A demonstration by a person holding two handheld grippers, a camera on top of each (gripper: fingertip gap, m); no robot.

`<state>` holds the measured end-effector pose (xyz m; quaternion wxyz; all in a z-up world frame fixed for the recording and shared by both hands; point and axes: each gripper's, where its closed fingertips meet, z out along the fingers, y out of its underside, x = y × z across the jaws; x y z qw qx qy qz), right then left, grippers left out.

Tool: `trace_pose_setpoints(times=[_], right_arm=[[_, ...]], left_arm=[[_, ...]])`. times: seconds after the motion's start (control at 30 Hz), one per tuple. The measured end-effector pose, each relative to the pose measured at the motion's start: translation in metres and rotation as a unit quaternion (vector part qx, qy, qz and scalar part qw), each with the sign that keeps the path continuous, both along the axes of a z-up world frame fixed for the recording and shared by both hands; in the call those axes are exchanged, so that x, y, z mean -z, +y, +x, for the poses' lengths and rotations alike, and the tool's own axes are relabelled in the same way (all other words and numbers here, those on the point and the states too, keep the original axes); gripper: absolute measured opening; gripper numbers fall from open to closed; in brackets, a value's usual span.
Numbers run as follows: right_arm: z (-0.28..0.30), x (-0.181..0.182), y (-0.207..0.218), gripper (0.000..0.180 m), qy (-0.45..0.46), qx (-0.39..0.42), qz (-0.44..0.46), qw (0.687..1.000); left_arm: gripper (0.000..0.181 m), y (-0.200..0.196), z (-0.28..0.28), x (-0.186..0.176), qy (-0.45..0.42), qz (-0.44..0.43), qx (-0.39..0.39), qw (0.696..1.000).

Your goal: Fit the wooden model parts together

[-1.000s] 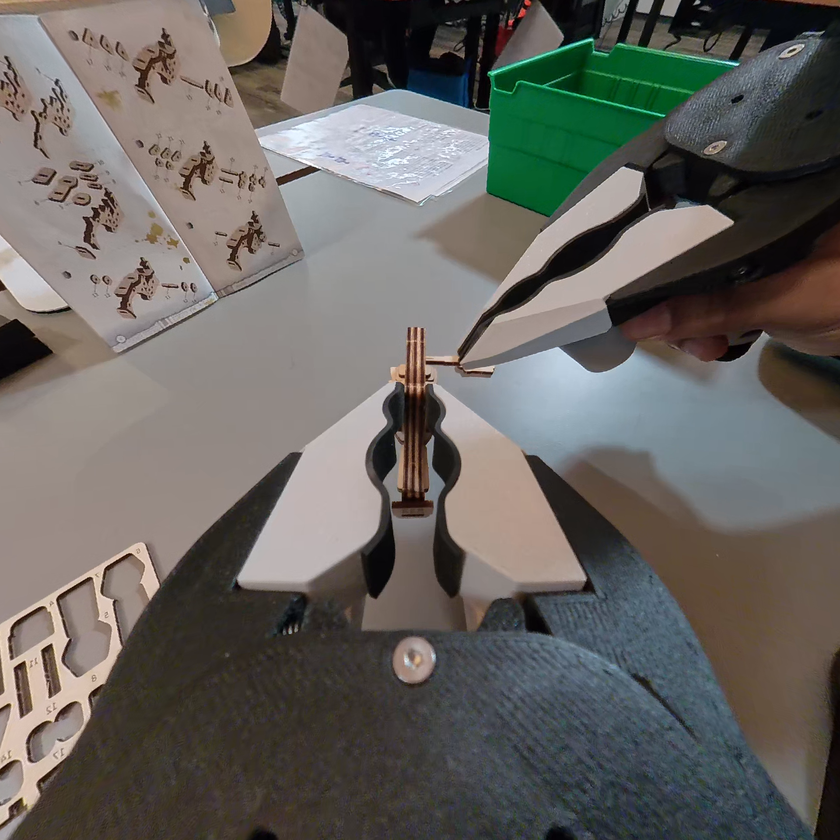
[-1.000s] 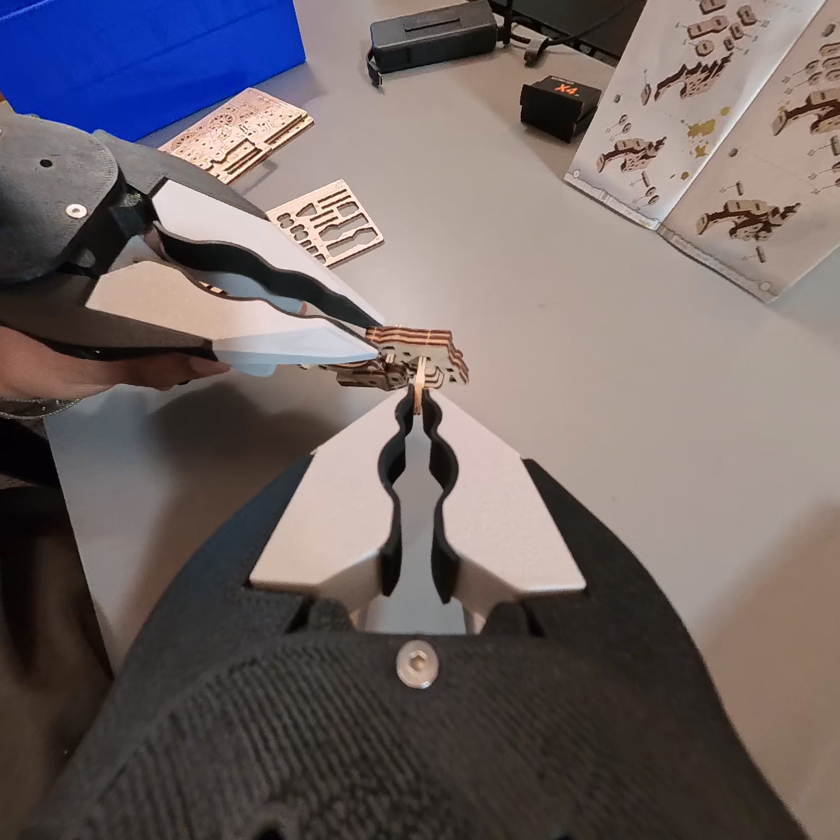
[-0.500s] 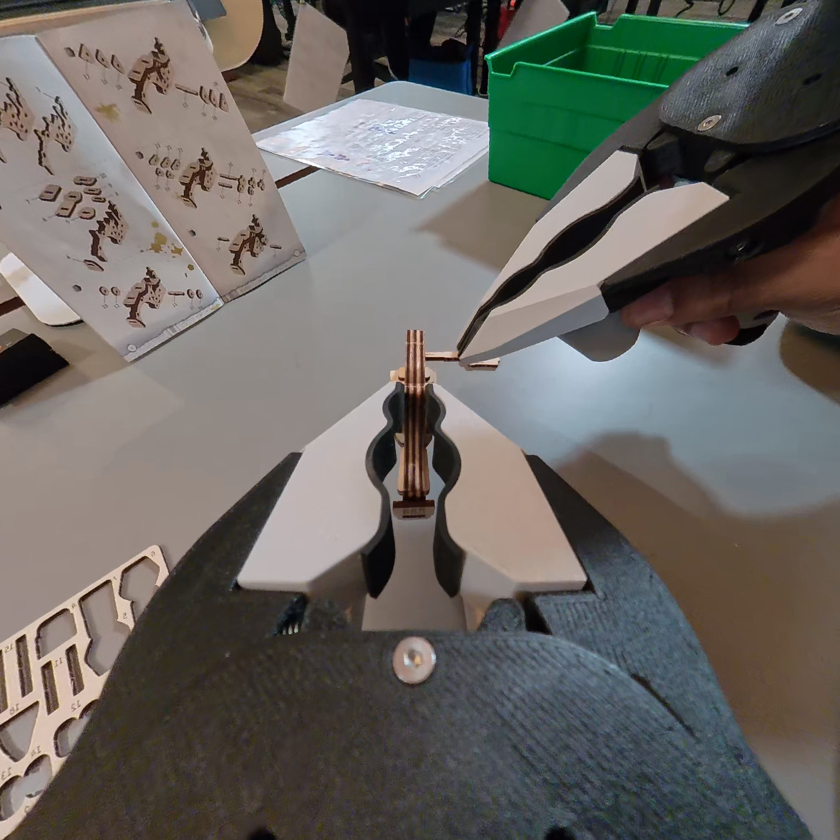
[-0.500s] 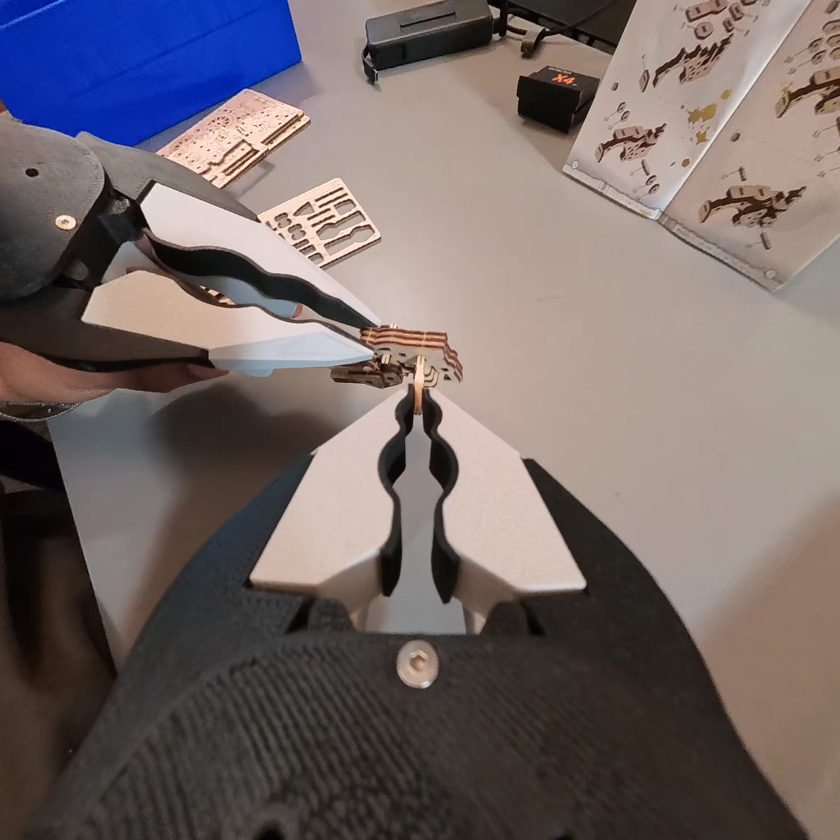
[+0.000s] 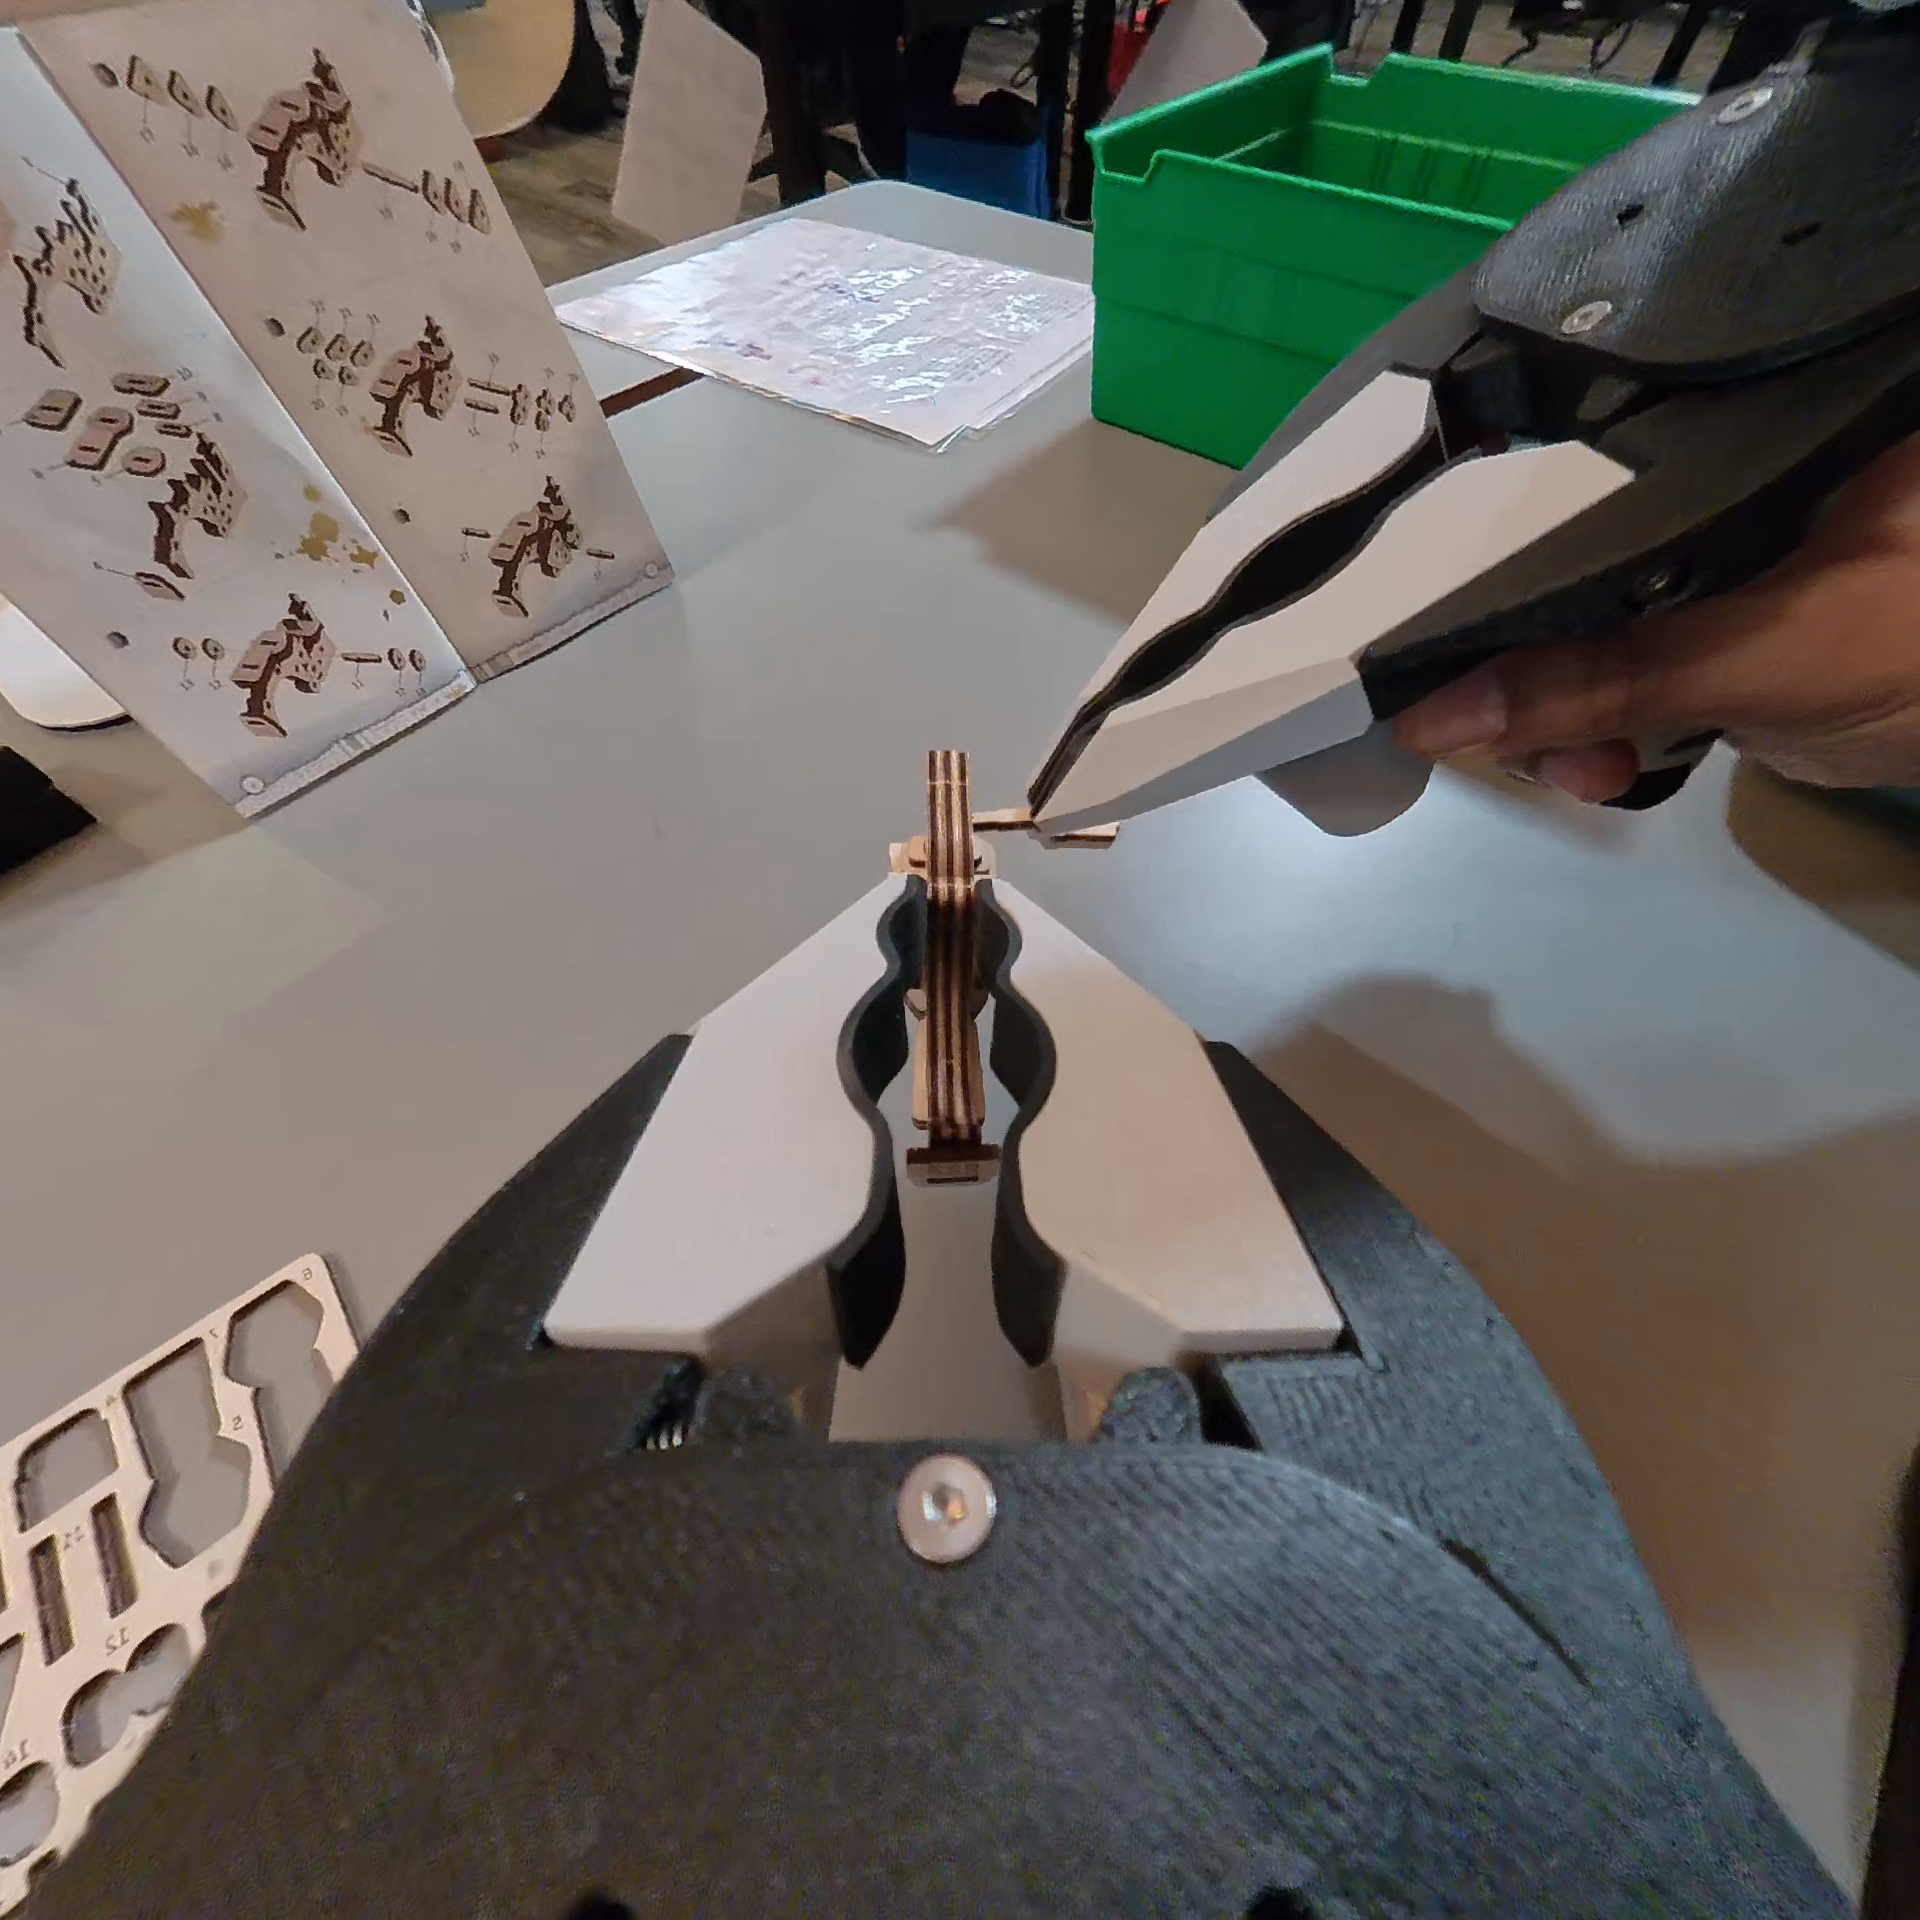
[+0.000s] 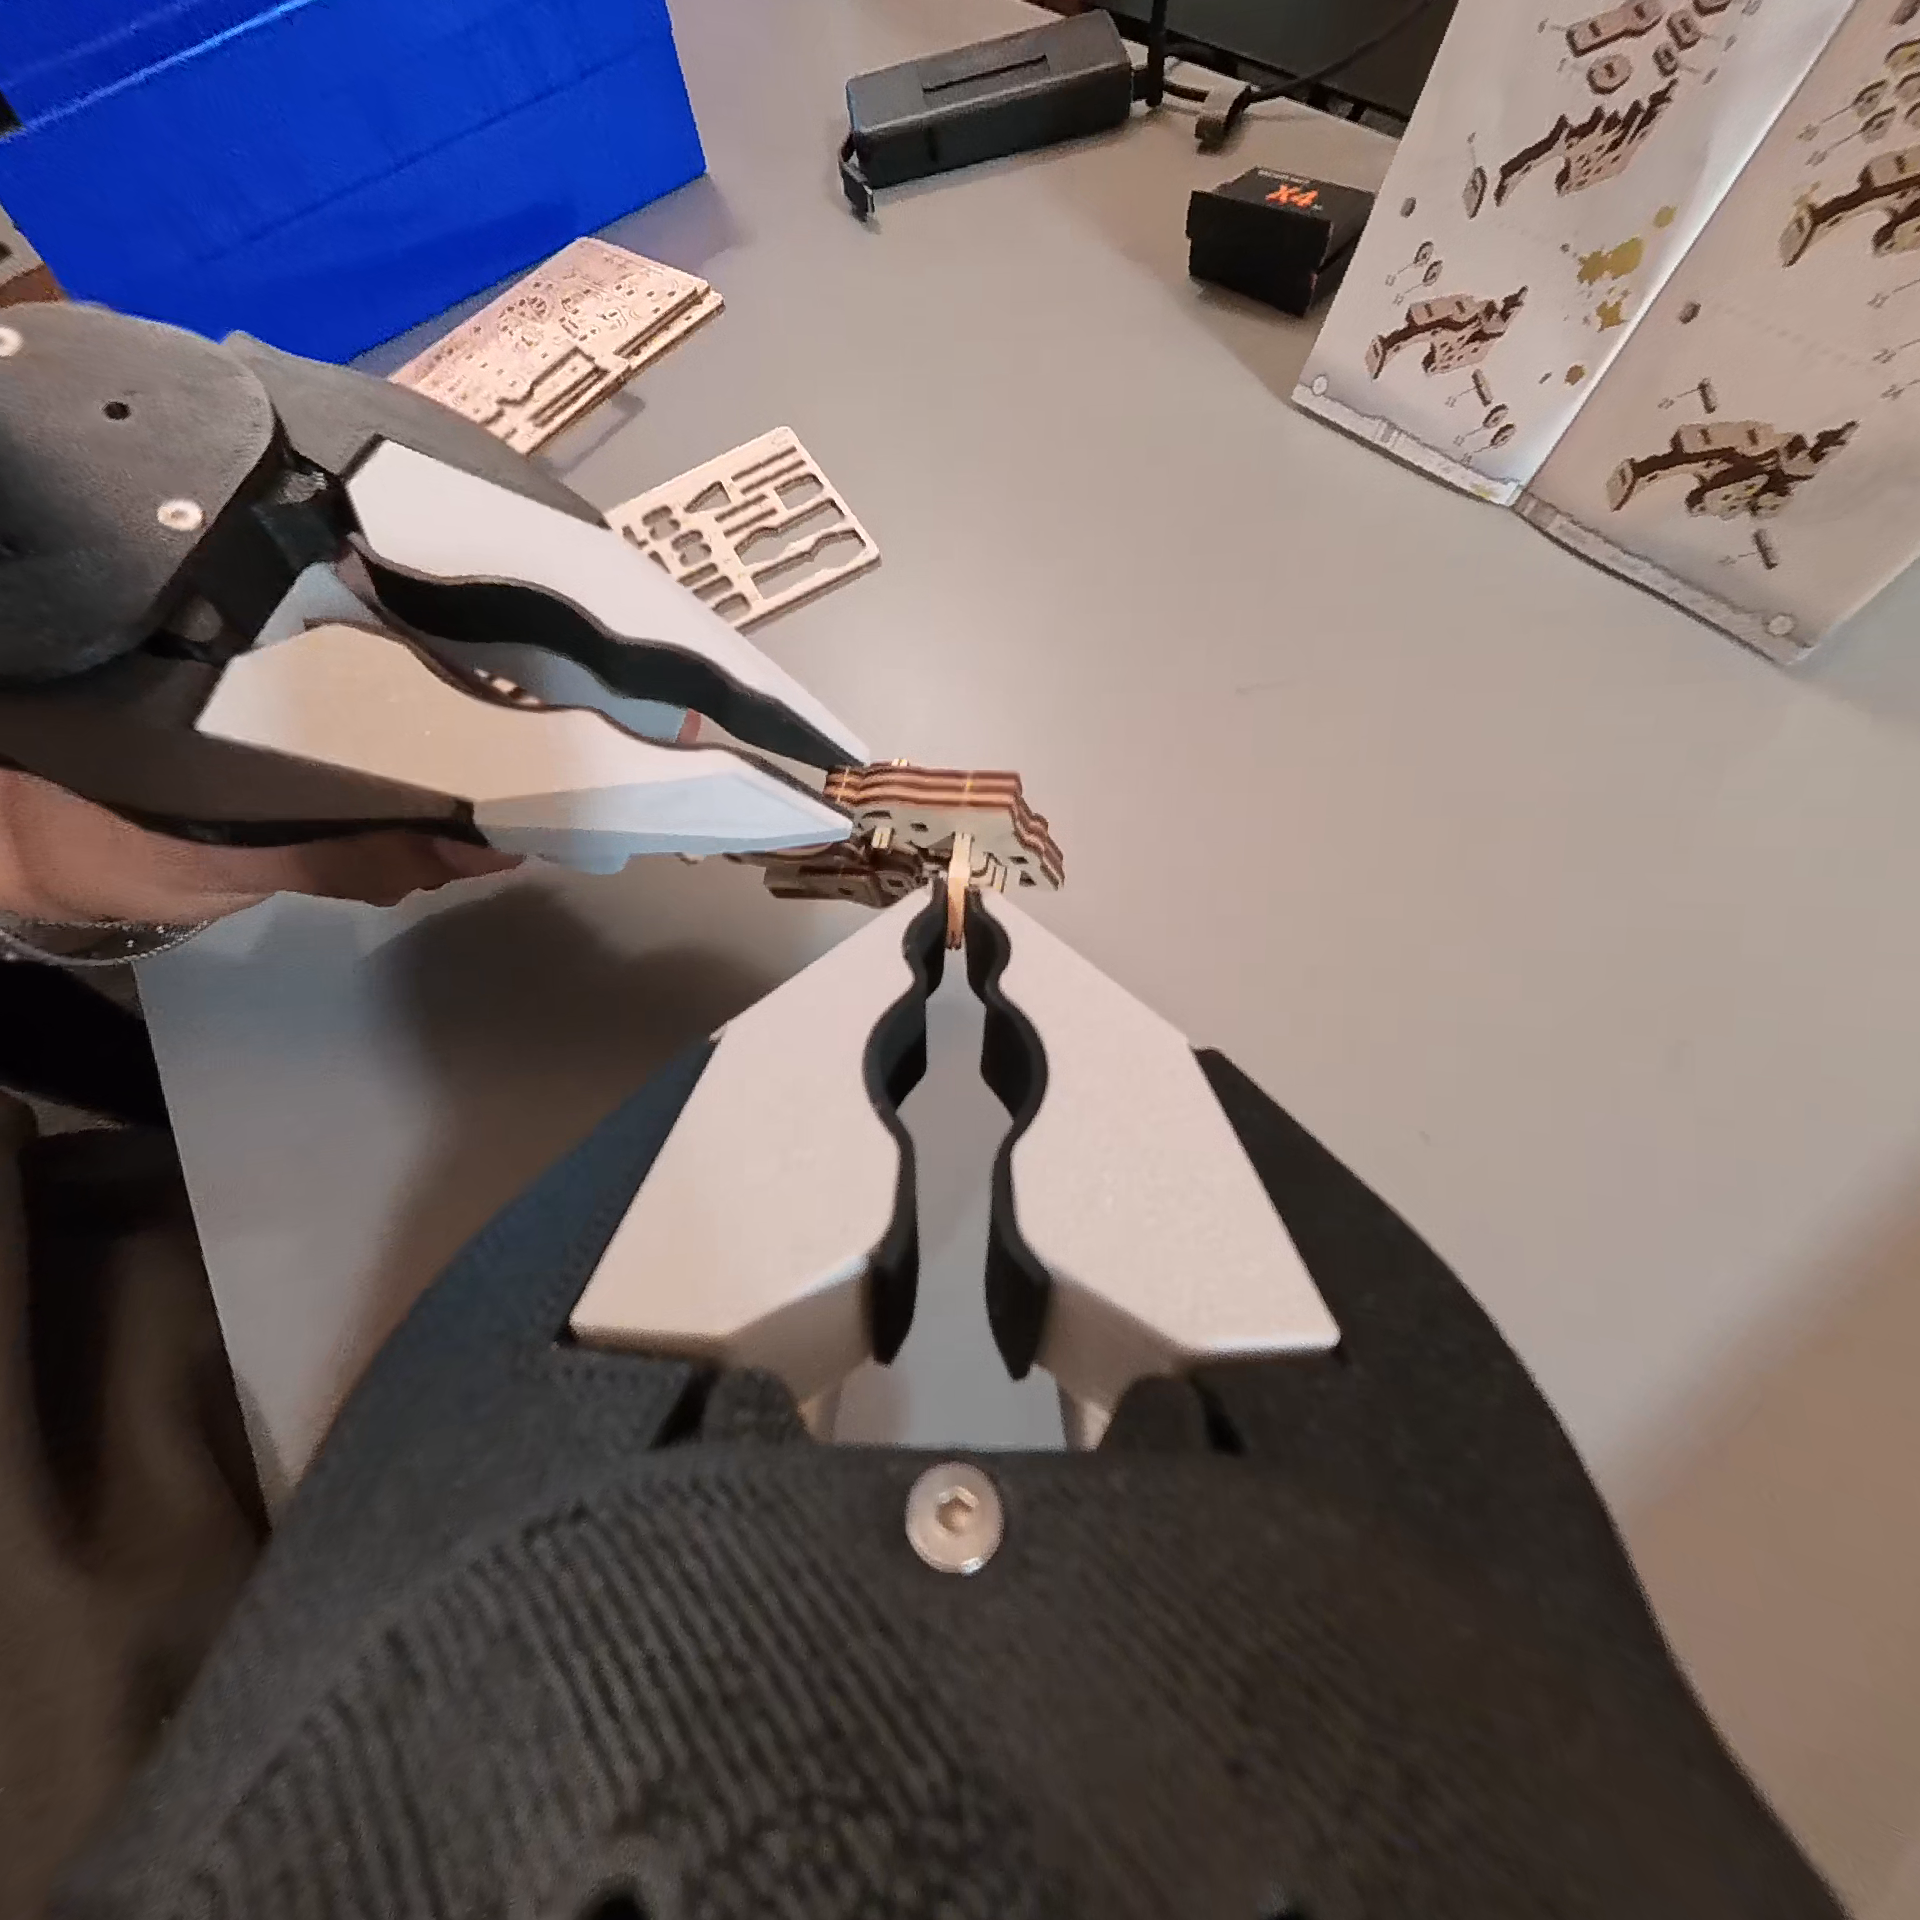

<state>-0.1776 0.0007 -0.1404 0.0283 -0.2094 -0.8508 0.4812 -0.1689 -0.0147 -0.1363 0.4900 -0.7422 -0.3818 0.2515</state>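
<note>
My left gripper (image 5: 948, 894) is shut on a layered wooden model body (image 5: 948, 935), held edge-on above the grey table. In the right wrist view the body (image 6: 940, 805) juts from the left gripper (image 6: 842, 810). My right gripper (image 6: 954, 914) is shut on a small thin wooden pin (image 6: 954, 894) whose far end meets the side of the body. In the left wrist view the right gripper (image 5: 1044, 816) comes in from the right, and the pin (image 5: 1003, 819) touches the body's right face.
Folded instruction sheets (image 5: 301, 416) stand at the left. A green bin (image 5: 1299, 239) and a plastic-sleeved paper (image 5: 831, 322) lie beyond. An emptied wooden part sheet (image 6: 748, 540), a stack of part sheets (image 6: 561, 343), a blue bin (image 6: 343, 156) and black boxes (image 6: 1268, 244) are on the table. The tips of both grippers are at nearly the same place.
Both grippers have stayed shut and joined at the model. The pair has shifted slightly relative to the table; the pin stays against the body's side.
</note>
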Motion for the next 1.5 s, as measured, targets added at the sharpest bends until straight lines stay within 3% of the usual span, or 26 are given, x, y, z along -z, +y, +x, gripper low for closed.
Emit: trace_pose_setpoints(times=[0.4, 0.7, 0.93, 1.13, 1.2, 1.5], right_arm=[[0.002, 0.0, -0.004, 0.001, 0.002, 0.006, -0.017, 1.0], [0.002, -0.012, -0.005, 0.001, 0.004, -0.014, -0.068, 0.998], [0.009, -0.037, 0.001, 0.036, 0.023, -0.066, -0.132, 0.989], [0.017, -0.039, 0.01, 0.05, -0.061, -0.133, -0.193, 0.97], [0.021, -0.037, 0.011, 0.051, -0.087, -0.154, -0.2, 0.964], [0.03, -0.044, 0.017, 0.052, -0.177, -0.193, -0.246, 0.933]], left_arm=[[0.006, -0.001, 0.002, -0.004, -0.006, 0.018, 0.013, 1.0], [0.005, -0.005, 0.002, -0.009, -0.037, 0.093, 0.025, 0.995], [0.005, -0.017, -0.001, -0.015, -0.118, 0.26, 0.044, 0.957], [0.005, -0.007, 0.01, -0.025, -0.22, 0.434, 0.132, 0.864], [0.004, -0.007, 0.011, -0.027, -0.232, 0.46, 0.143, 0.846], [0.004, 0.009, 0.027, -0.035, -0.223, 0.429, 0.206, 0.851]])
